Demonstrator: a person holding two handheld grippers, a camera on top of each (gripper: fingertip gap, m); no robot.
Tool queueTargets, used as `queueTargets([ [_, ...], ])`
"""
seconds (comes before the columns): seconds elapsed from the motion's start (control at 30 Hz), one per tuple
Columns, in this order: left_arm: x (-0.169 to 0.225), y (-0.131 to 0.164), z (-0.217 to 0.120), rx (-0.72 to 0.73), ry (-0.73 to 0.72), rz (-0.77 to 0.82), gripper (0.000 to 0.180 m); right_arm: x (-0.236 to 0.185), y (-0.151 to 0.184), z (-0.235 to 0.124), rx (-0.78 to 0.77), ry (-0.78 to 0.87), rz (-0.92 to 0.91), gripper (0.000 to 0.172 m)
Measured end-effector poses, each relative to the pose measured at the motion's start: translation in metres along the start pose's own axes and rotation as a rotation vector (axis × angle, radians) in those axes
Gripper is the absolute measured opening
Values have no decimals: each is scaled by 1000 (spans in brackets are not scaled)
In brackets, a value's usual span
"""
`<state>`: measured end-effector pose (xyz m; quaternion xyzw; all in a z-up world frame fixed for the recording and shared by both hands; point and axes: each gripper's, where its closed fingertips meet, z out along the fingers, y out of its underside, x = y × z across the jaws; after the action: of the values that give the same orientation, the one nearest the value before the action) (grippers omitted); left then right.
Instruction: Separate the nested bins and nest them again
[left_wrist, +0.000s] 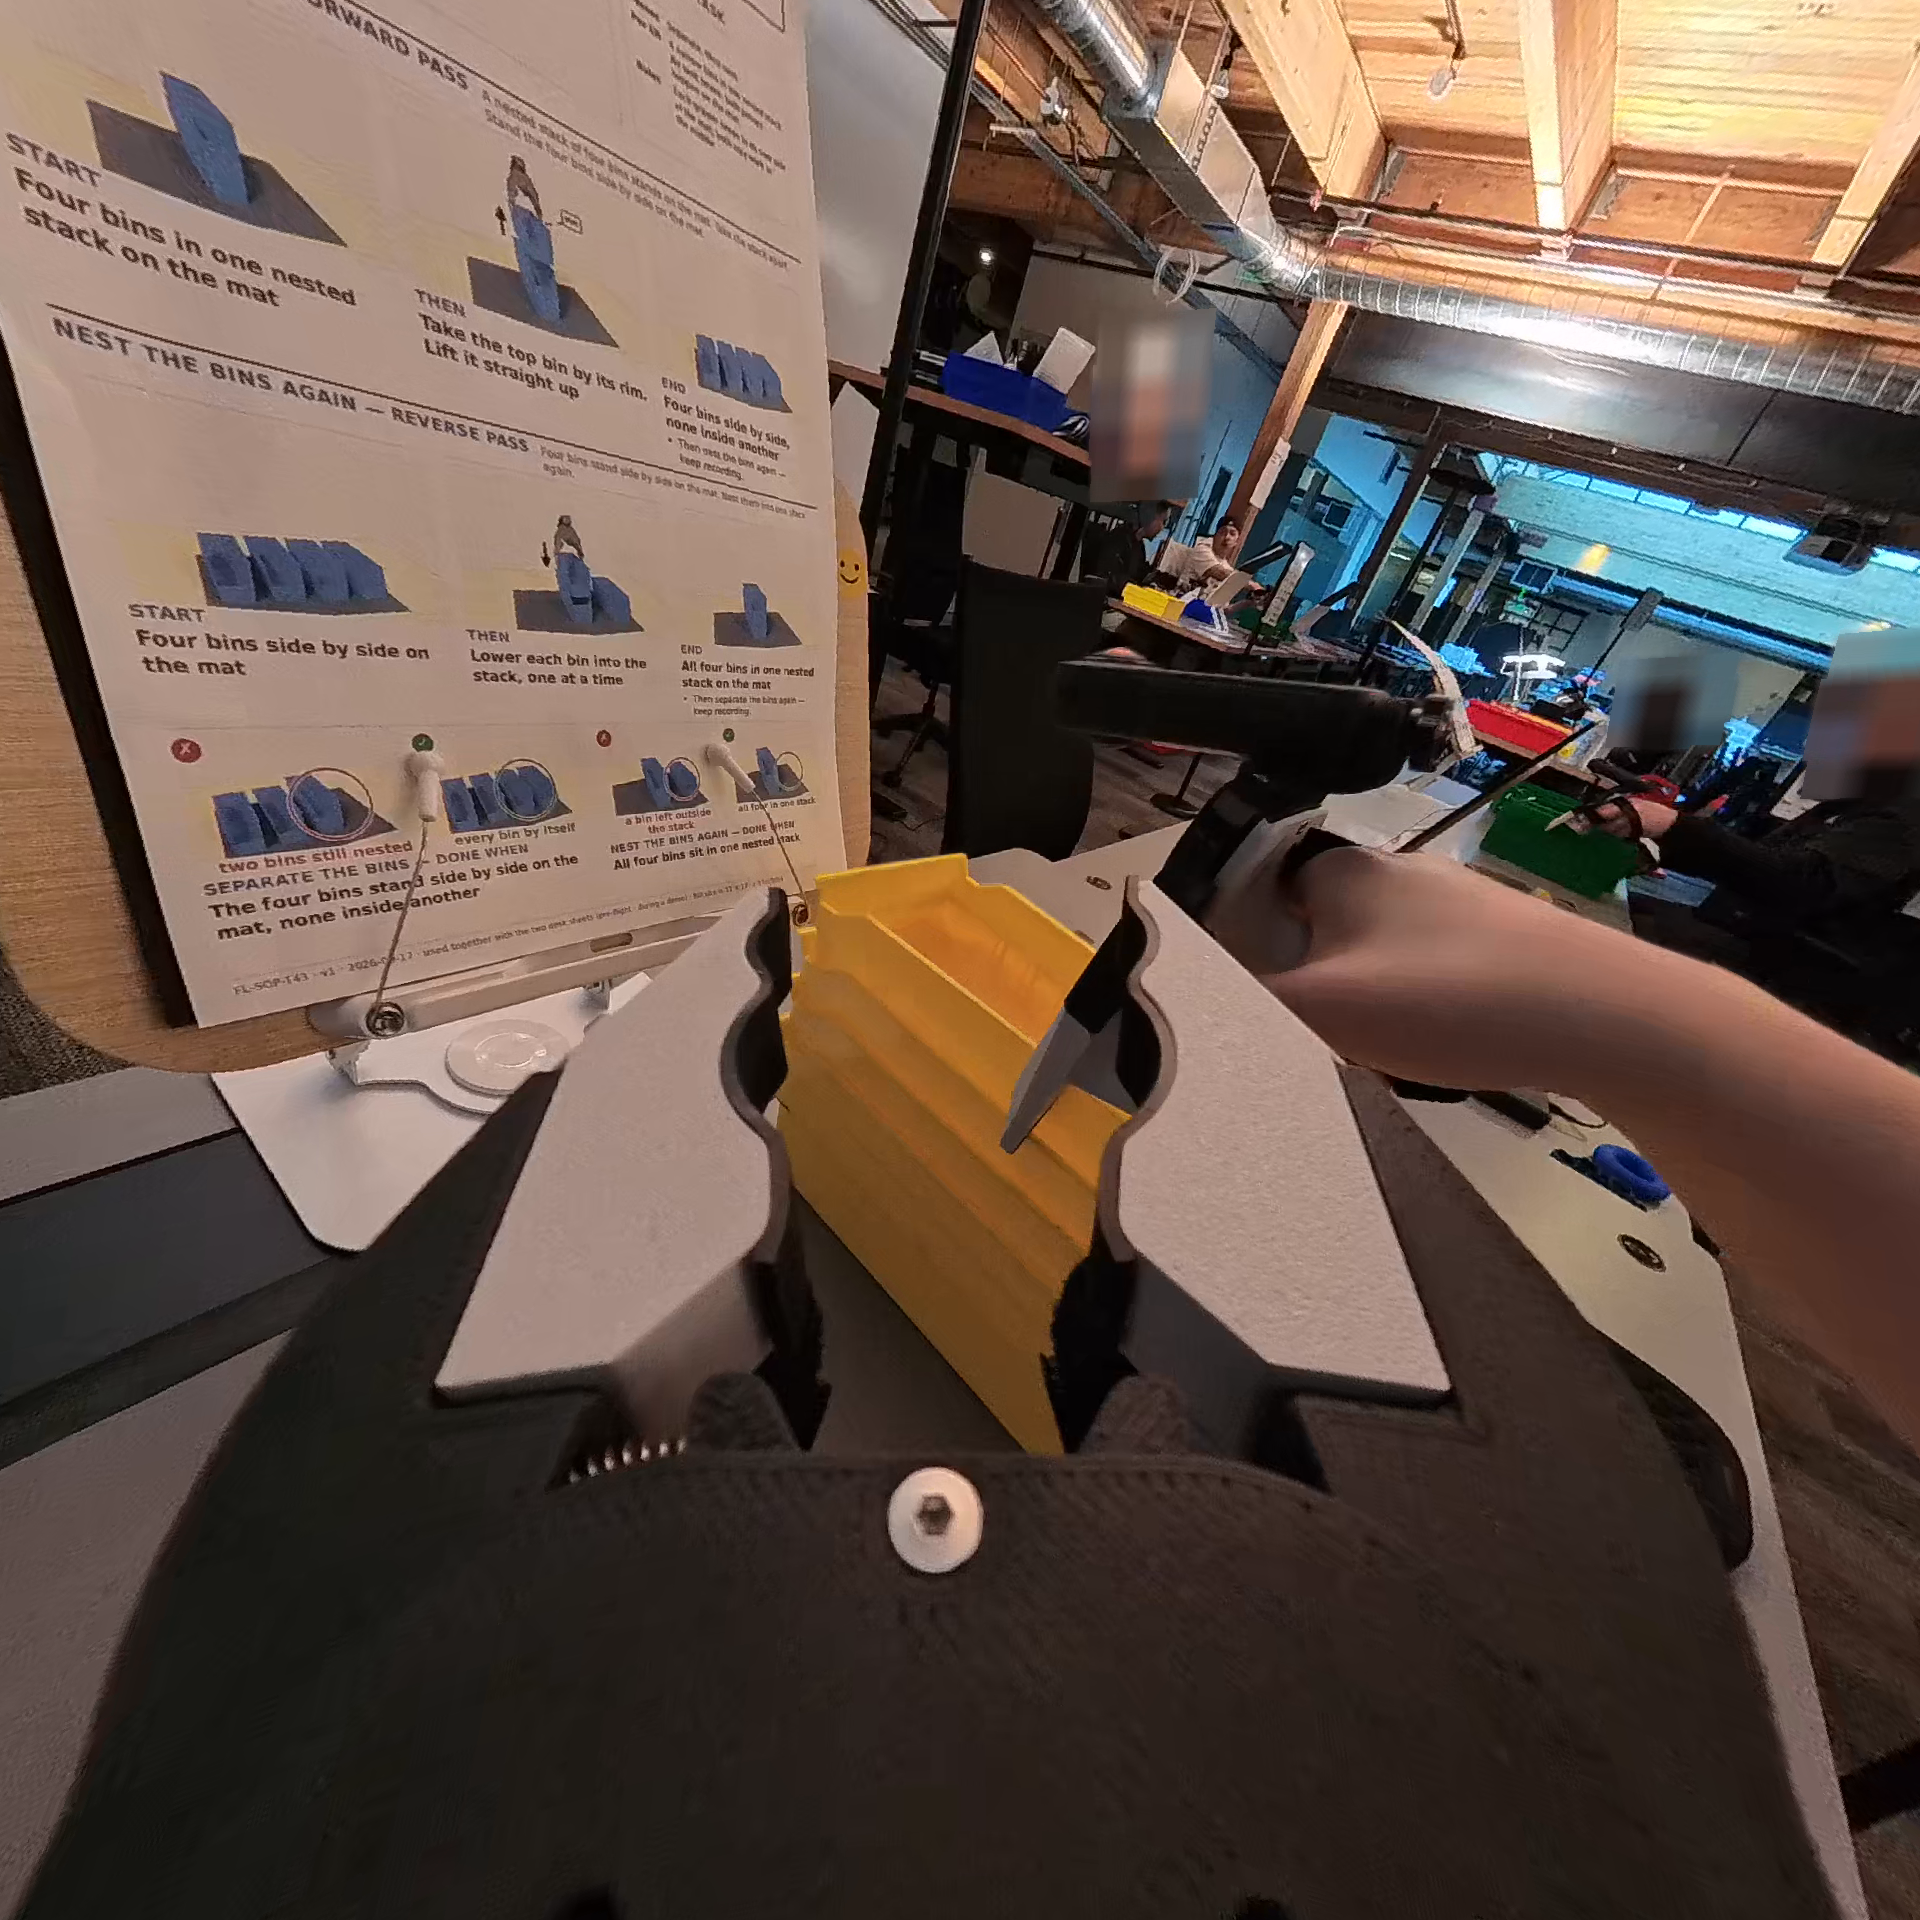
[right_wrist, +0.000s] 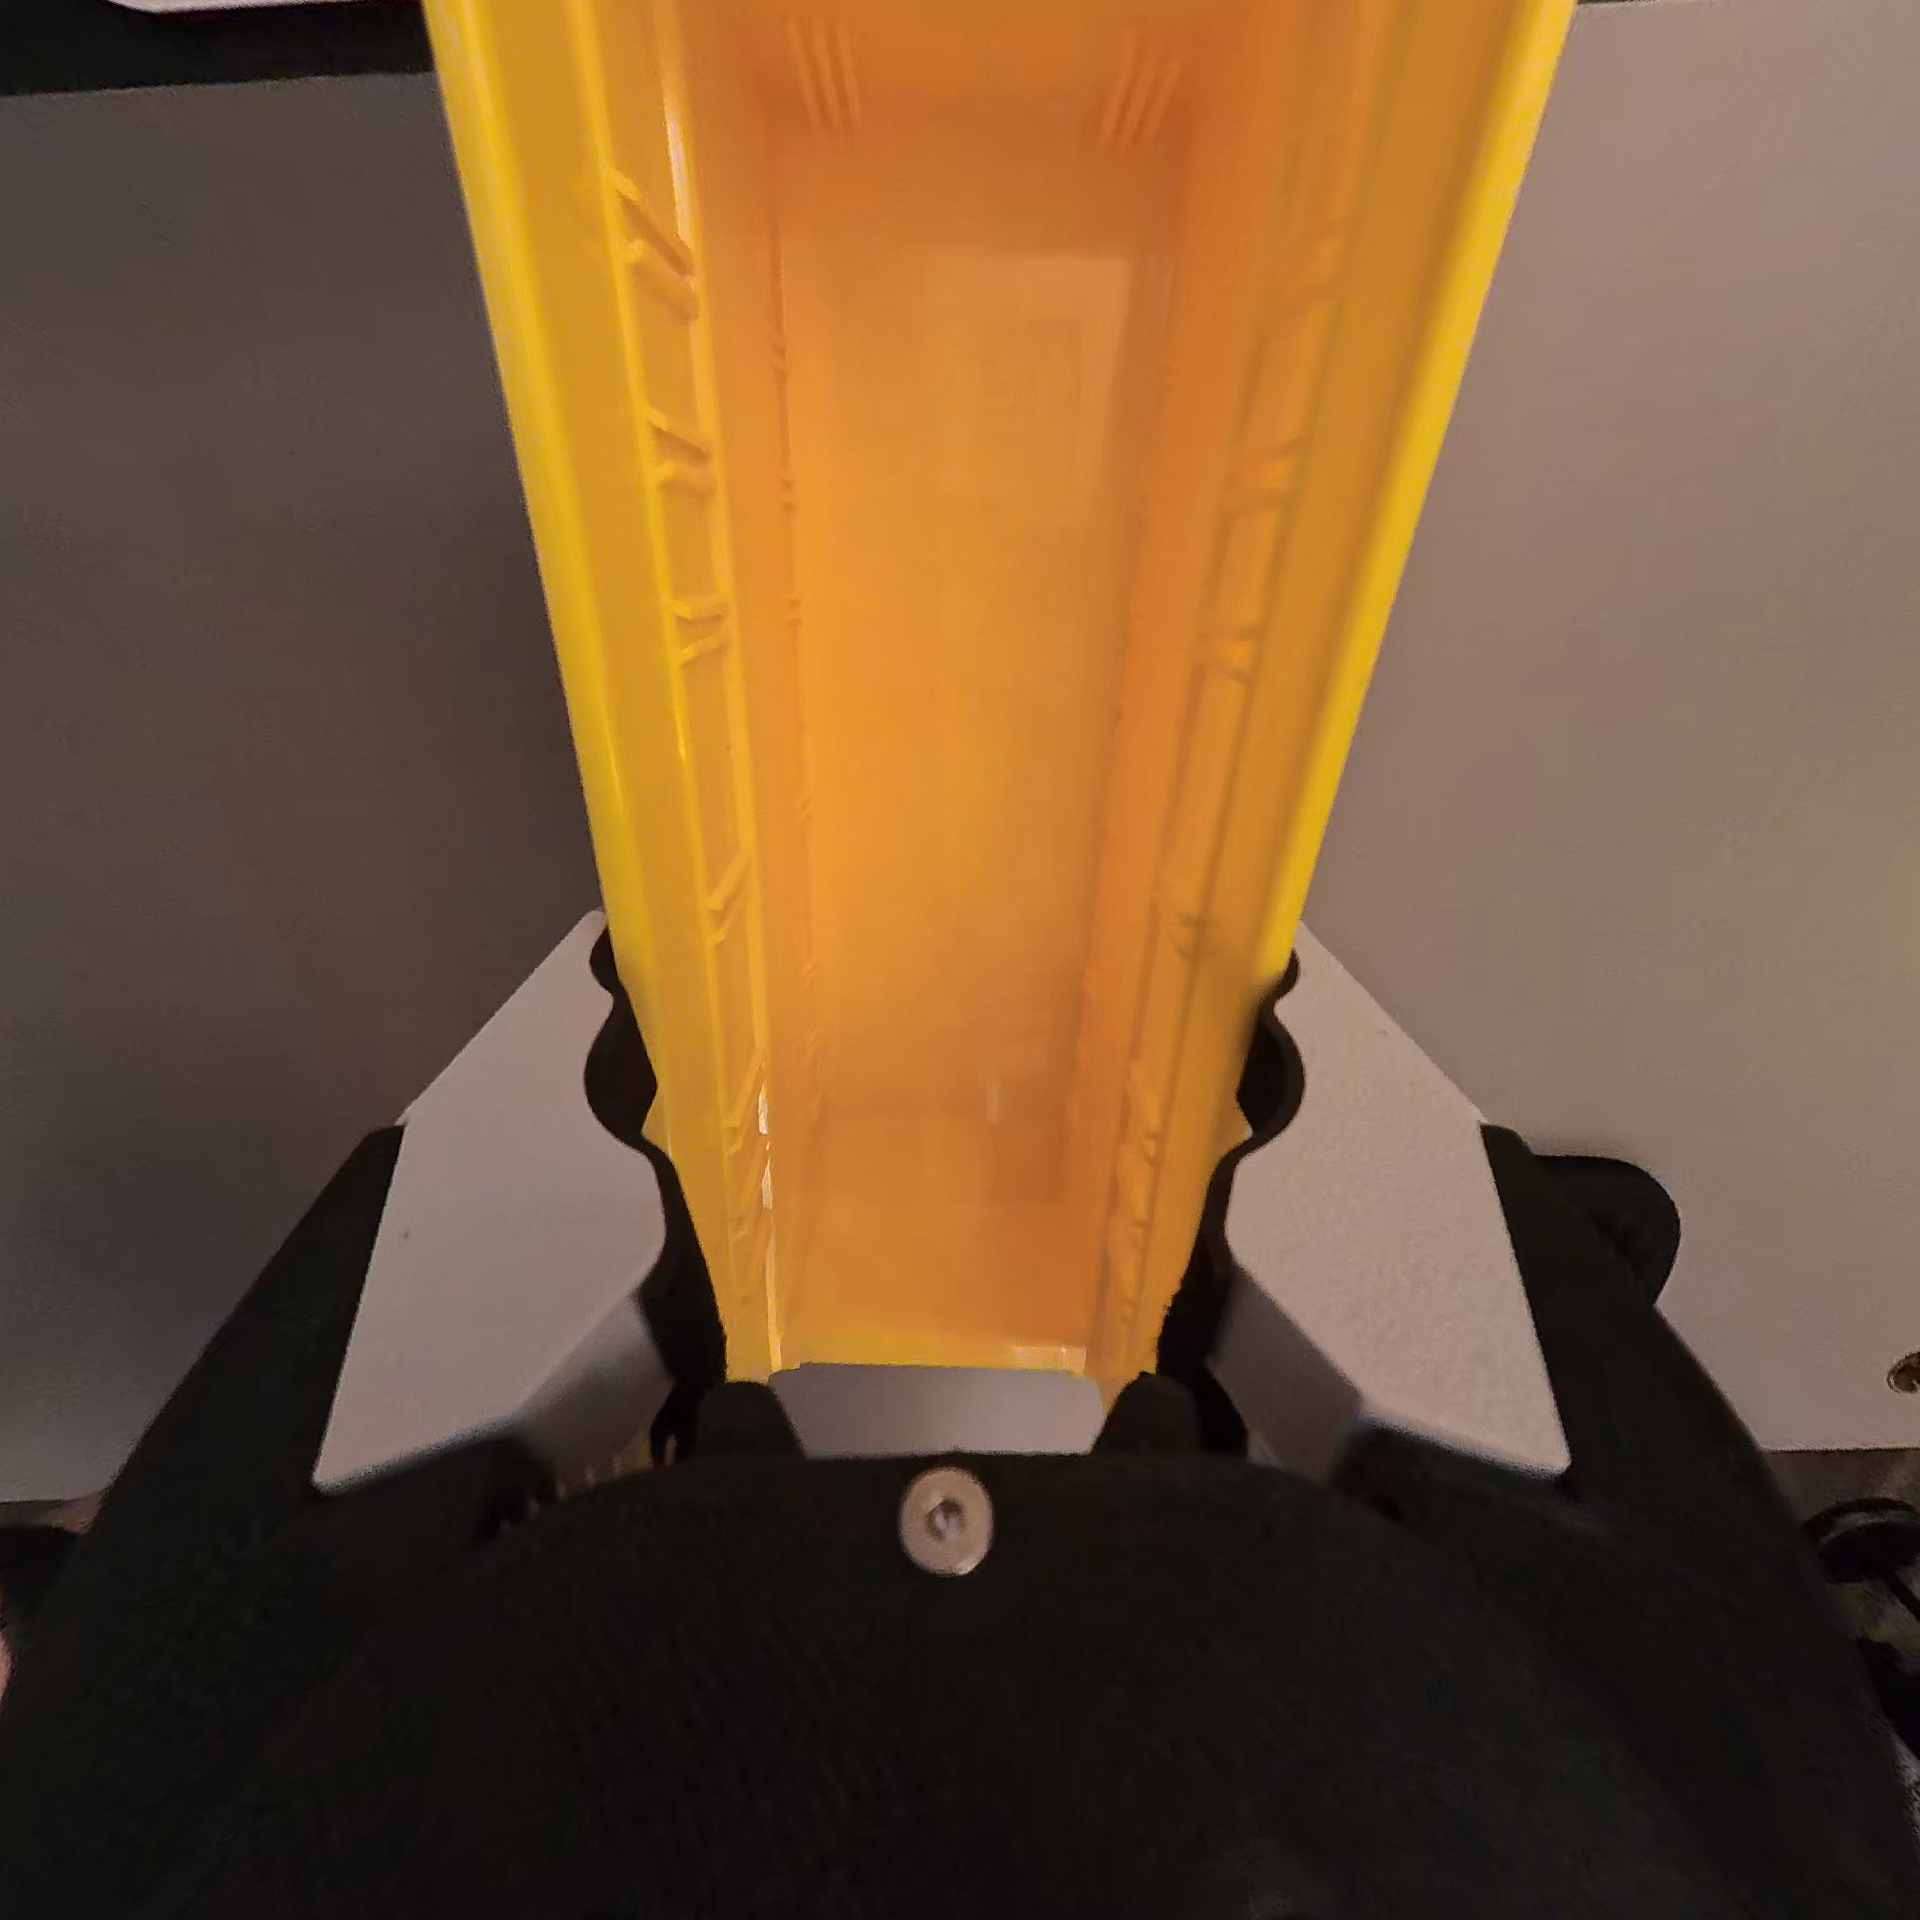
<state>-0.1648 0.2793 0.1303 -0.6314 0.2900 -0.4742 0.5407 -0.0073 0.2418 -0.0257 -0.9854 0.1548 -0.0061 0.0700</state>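
Nested yellow bins (left_wrist: 935, 1122) stand on the grey table (left_wrist: 1299, 914). Left tool (left_wrist: 956, 997) clamps the stack's sides. Right tool (right_wrist: 945, 1039) straddles the top bin's (right_wrist: 966, 623) rim, pads pressing both walls.

Black textured tongs (left_wrist: 951, 997) body, grey angular fingers (left_wrist: 644, 1143), wavy black pads, silver hex screw (left_wrist: 935, 1519)
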Motion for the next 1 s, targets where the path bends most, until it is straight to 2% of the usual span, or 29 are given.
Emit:
queueTargets([
  [0.33,3,3,3,-14,4,2,62,6,-3,2,17,-12,-62,118],
  [0.57,4,8,8,-39,10,1,62,5,-1,3,15,-11,-99,132],
  [0.63,4,8,7,-38,13,-5,63,8,-5,-5,57,21,-138,135],
  [0.7,5,6,6,-30,13,-8,63,7,-13,-25,171,31,-184,138],
  [0.8,6,3,4,-20,19,-8,63,6,-18,-65,436,18,-263,139],
  [1.0,6,-1,0,-10,43,-36,63,30,14,-114,934,-23,-310,144],
])
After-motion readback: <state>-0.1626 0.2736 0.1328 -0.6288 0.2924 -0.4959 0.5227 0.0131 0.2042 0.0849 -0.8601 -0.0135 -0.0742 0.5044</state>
